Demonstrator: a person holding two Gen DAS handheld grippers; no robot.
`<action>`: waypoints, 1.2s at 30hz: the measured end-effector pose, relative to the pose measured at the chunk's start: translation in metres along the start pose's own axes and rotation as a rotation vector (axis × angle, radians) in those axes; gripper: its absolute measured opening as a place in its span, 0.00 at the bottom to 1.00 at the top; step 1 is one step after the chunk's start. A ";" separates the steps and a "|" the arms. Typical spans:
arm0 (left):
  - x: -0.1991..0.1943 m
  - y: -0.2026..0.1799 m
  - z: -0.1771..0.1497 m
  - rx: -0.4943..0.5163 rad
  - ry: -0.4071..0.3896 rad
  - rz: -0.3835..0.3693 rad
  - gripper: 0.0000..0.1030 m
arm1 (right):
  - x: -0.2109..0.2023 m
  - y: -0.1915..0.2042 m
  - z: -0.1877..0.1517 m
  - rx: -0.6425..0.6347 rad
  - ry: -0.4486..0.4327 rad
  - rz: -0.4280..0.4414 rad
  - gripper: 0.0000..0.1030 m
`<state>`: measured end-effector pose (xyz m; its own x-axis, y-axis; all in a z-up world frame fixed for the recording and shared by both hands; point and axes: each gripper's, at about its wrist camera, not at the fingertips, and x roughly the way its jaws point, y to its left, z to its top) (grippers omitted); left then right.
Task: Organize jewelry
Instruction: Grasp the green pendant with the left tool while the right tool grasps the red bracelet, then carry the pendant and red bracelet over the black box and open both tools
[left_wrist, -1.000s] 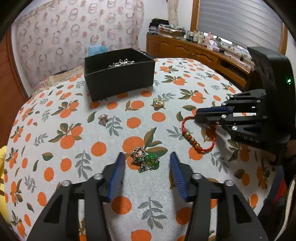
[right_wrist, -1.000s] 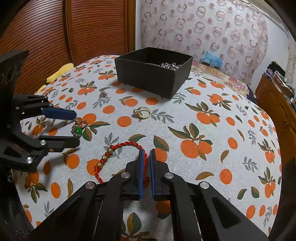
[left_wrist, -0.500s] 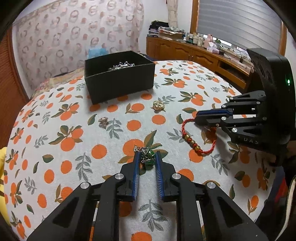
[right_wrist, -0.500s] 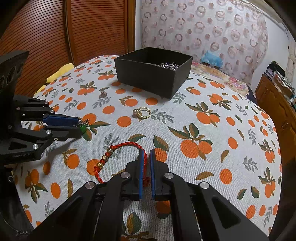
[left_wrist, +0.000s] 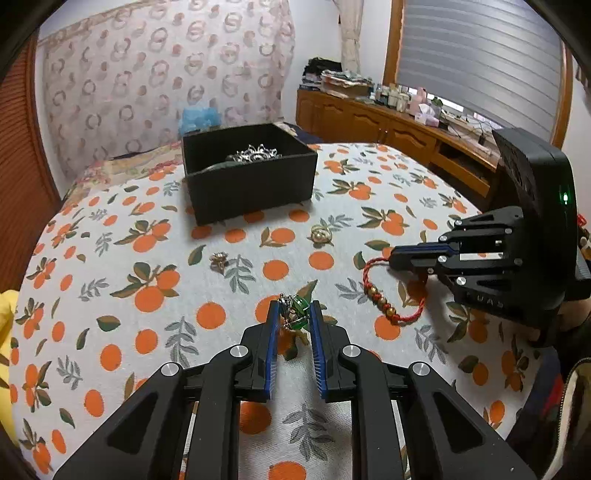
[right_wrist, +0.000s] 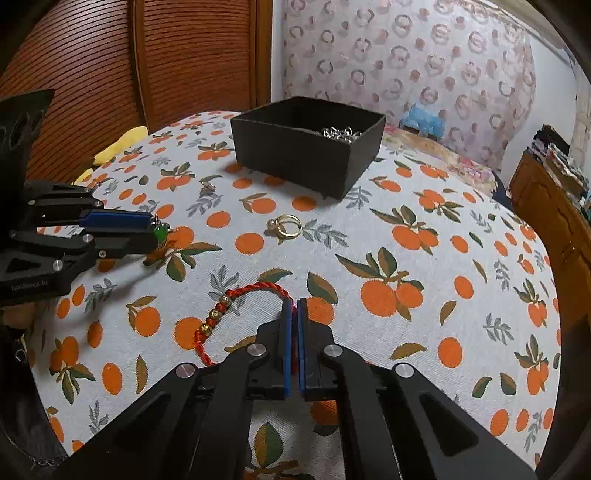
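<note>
At the far left of the orange-print tablecloth (left_wrist: 110, 280), seen from the left wrist view, nothing has been gathered yet except what already lies in the black box (left_wrist: 251, 184), which stands at the far side, left of centre, with a silver piece (left_wrist: 256, 153) showing inside; that much looks done. Nearer and a little right of the box's left end, a small brooch-like trinket (left_wrist: 218, 259) lies loose on the cloth, untouched. In the near centre the left gripper (left_wrist: 293, 317) has its blue pads drawn in on the green pendant (left_wrist: 295, 314), which sits pinched between the tips; in the right wrist view it seems lifted just clear of the cloth, though I cannot be sure. Farther and to the right, the gold ring (left_wrist: 320, 232) with its pearl lies loose between the box and the bracelet, apart from both. At the right, the right gripper (right_wrist: 294, 306) is closed almost completely on the cord of the red bracelet (left_wrist: 384, 295), whose beaded stretch rests on the cloth. By my reckoning the job is early to midway: one piece boxed, two gripped and awaiting the carry to the box, and the ring and trinket left to collect.
</note>
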<state>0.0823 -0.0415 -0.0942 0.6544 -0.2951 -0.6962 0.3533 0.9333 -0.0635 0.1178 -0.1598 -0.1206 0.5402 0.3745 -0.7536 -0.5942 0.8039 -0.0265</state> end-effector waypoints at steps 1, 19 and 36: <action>-0.001 0.000 0.001 0.000 -0.004 0.001 0.14 | -0.002 0.001 0.001 -0.001 -0.009 0.004 0.03; -0.004 0.033 0.069 -0.023 -0.099 0.029 0.15 | -0.032 -0.027 0.086 -0.027 -0.179 0.003 0.03; 0.047 0.068 0.143 -0.022 -0.106 0.028 0.15 | -0.006 -0.053 0.156 0.001 -0.262 0.045 0.03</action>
<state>0.2323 -0.0213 -0.0286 0.7313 -0.2882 -0.6182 0.3202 0.9453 -0.0619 0.2388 -0.1321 -0.0117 0.6494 0.5162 -0.5585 -0.6203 0.7844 0.0038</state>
